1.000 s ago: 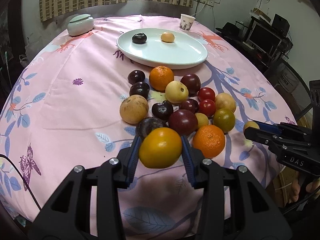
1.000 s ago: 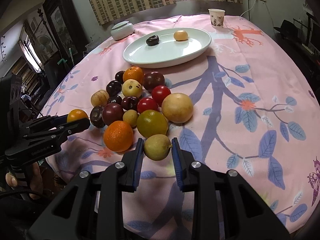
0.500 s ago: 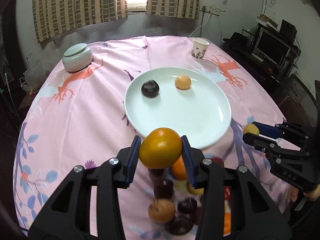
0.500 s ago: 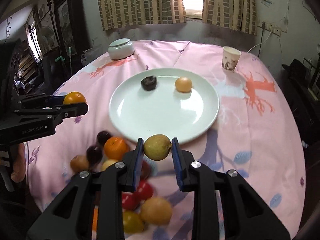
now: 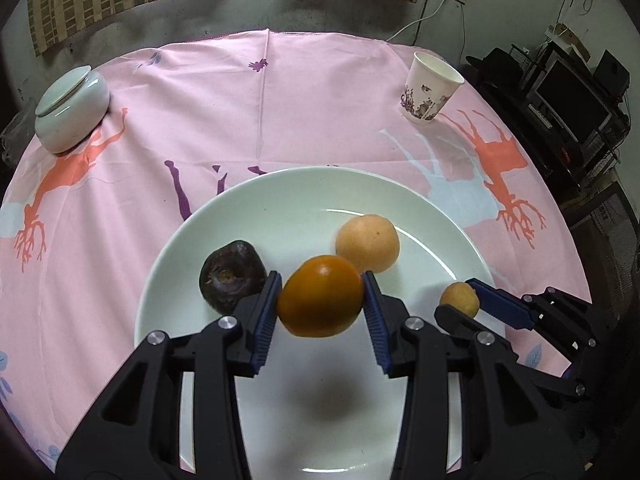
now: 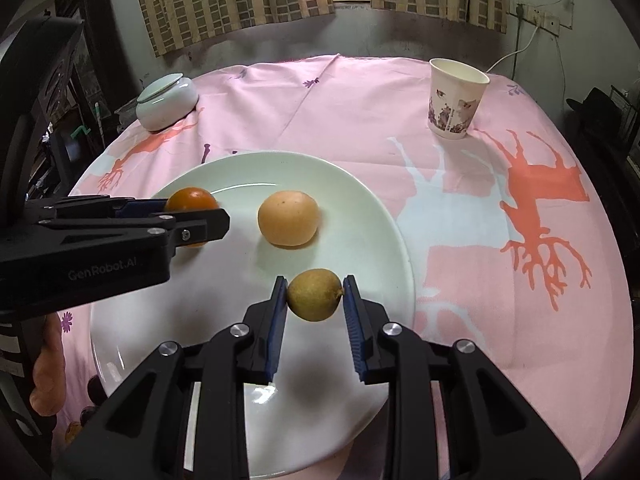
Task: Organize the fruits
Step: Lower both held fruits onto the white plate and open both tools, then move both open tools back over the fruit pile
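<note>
My left gripper (image 5: 321,307) is shut on an orange fruit (image 5: 321,295) and holds it above the white plate (image 5: 280,196). A dark purple fruit (image 5: 233,276) and a pale orange fruit (image 5: 367,243) lie on the plate. My right gripper (image 6: 315,298) is shut on a small yellow-green fruit (image 6: 315,295) above the plate's right part (image 6: 380,216). The right gripper shows in the left wrist view (image 5: 460,302); the left gripper shows in the right wrist view (image 6: 192,220). The dark fruit is hidden in the right wrist view.
A paper cup (image 5: 430,86) stands at the back right and a lidded white bowl (image 5: 72,108) at the back left on the pink tablecloth (image 5: 300,100). A few loose fruits (image 6: 86,412) show at the plate's lower left in the right wrist view.
Both grippers have moved forward from over the fruit pile to above the plate, each still holding its fruit. The pile has dropped out of the left wrist view.
</note>
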Action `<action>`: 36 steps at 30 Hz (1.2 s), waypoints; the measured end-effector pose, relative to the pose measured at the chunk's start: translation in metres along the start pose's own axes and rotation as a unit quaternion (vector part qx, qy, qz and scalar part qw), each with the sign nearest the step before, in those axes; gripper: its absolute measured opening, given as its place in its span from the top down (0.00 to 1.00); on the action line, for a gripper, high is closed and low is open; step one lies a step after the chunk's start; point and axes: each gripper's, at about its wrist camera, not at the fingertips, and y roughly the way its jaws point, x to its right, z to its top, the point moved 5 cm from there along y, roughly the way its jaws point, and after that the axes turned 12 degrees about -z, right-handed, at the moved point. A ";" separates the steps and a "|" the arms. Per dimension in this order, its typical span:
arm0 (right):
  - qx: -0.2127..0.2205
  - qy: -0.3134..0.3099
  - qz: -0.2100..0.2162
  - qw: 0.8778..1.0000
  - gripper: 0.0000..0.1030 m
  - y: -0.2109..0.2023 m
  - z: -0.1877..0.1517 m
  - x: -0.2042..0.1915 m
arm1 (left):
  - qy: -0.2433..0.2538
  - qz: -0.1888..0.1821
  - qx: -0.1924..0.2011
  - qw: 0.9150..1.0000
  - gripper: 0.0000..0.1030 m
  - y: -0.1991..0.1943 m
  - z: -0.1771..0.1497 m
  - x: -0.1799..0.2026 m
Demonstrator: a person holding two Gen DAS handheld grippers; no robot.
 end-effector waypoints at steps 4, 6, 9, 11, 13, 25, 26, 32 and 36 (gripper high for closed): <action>0.002 -0.008 -0.007 1.000 0.73 0.005 0.003 -0.004 | -0.003 0.003 -0.005 1.000 0.60 0.008 0.004 -0.003; 0.003 -0.010 -0.008 1.000 0.73 0.006 0.006 -0.006 | -0.006 0.004 -0.002 1.000 0.60 0.008 0.006 -0.005; 0.001 -0.010 -0.010 1.000 0.72 0.010 0.009 -0.008 | -0.011 0.006 -0.002 1.000 0.59 0.010 0.009 -0.009; -0.002 -0.013 -0.014 1.000 0.72 0.015 0.012 -0.009 | -0.016 0.009 -0.001 1.000 0.57 0.011 0.011 -0.011; -0.003 -0.021 -0.026 0.999 0.65 0.018 0.015 -0.010 | -0.018 0.011 0.005 1.000 0.46 0.009 0.015 -0.012; 0.040 -0.028 -0.006 0.999 0.08 -0.085 -0.024 -0.015 | -0.007 -0.002 0.089 0.996 0.12 -0.126 -0.047 -0.018; 0.040 -0.033 0.003 0.999 0.03 -0.095 -0.036 -0.020 | -0.007 0.006 0.099 0.995 0.10 -0.137 -0.064 -0.021; 0.012 -0.030 0.027 0.999 0.02 -0.136 -0.148 -0.041 | -0.047 0.045 0.127 0.990 0.06 -0.173 -0.182 -0.045; 0.020 0.020 0.020 0.999 0.02 -0.158 -0.200 -0.038 | -0.031 0.107 0.118 0.987 0.06 -0.176 -0.245 -0.051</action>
